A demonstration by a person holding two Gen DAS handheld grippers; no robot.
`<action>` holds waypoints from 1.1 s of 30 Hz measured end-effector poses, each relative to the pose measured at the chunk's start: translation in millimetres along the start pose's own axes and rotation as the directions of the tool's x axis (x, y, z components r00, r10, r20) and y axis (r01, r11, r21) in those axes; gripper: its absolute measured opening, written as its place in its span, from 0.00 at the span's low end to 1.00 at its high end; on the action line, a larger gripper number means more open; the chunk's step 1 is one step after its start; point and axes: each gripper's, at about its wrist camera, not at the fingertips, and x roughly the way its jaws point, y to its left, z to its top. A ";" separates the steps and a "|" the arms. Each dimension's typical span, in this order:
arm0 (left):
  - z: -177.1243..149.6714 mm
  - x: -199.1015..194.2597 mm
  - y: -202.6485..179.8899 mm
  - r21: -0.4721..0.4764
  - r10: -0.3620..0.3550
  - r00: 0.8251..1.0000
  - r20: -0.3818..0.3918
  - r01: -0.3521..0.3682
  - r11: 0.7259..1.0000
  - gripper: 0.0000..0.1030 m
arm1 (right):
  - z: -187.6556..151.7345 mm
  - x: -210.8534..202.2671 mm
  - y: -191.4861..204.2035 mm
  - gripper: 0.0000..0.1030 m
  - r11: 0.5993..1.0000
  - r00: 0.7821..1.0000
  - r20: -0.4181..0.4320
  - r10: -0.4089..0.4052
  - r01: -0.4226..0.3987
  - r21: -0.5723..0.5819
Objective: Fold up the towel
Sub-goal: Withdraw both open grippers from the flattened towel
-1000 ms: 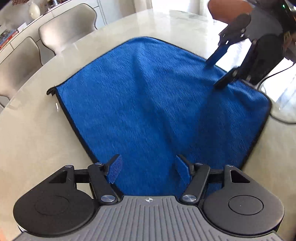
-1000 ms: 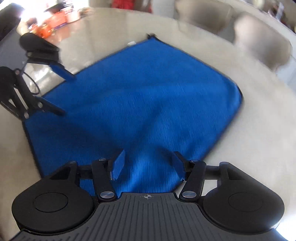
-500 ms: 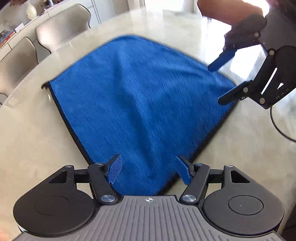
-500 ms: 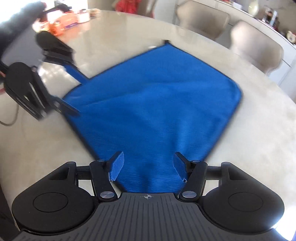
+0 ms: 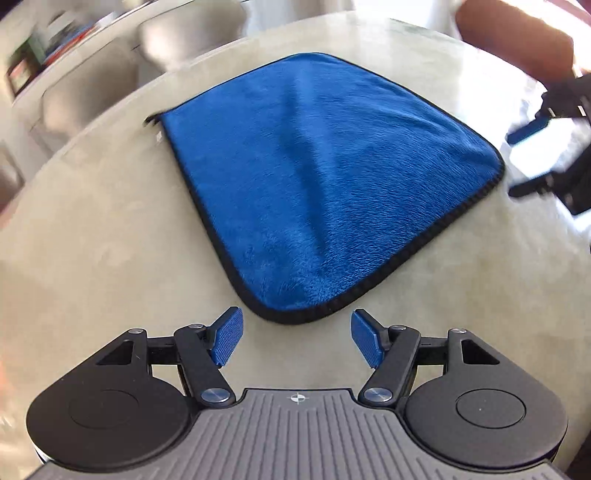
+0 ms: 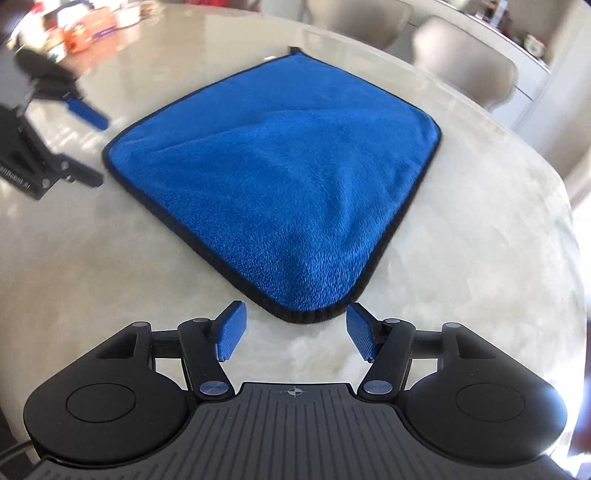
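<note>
A pale beige, glossy stone-look round table (image 5: pixel 92 240) (image 6: pixel 480 240) is seen filling both views. Grey upholstered chairs (image 5: pixel 92 92) (image 6: pixel 465 48) are seen at upper left of the left wrist frame and upper right of the right wrist frame; both are blurred. Orange packaging (image 6: pixel 88 31) is made out on the tabletop at upper left of the right wrist frame, contents not readable.

The square blue plush towel with black stitched edging (image 5: pixel 325 177) (image 6: pixel 288 184) is laid out flat and unfolded at frame centre, a shallow ridge running through it.

The left gripper (image 5: pixel 295 338) (image 6: pixel 86 147) is held spread open, nothing between the blue pads; the near towel corner lies just ahead of it. The right gripper (image 6: pixel 293 332) (image 5: pixel 517 164) is likewise spread open and empty, just short of its towel corner
</note>
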 end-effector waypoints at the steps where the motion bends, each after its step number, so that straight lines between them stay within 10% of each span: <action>1: 0.5 0.2 0.2 -0.005 0.004 1.000 -0.001 -0.004 1.000 0.67 | 0.6 2.1 3.3 0.63 1.000 1.000 -0.001 -0.014 0.014 0.008; 10: 8.4 6.3 14.9 -0.161 -0.050 0.998 -0.045 0.043 0.986 0.67 | 7.3 15.2 1.7 0.71 0.992 0.999 0.032 -0.030 0.026 0.125; 24: -1.1 0.4 -15.4 0.197 0.016 0.993 0.117 -0.040 0.980 0.67 | 11.0 27.2 12.3 0.71 0.994 0.999 0.034 -0.009 0.005 0.111; 33: -13.3 -6.4 -33.4 0.593 0.011 0.991 0.134 -0.089 0.800 0.55 | 14.5 29.7 12.8 0.73 0.995 1.000 0.023 0.005 -0.007 0.096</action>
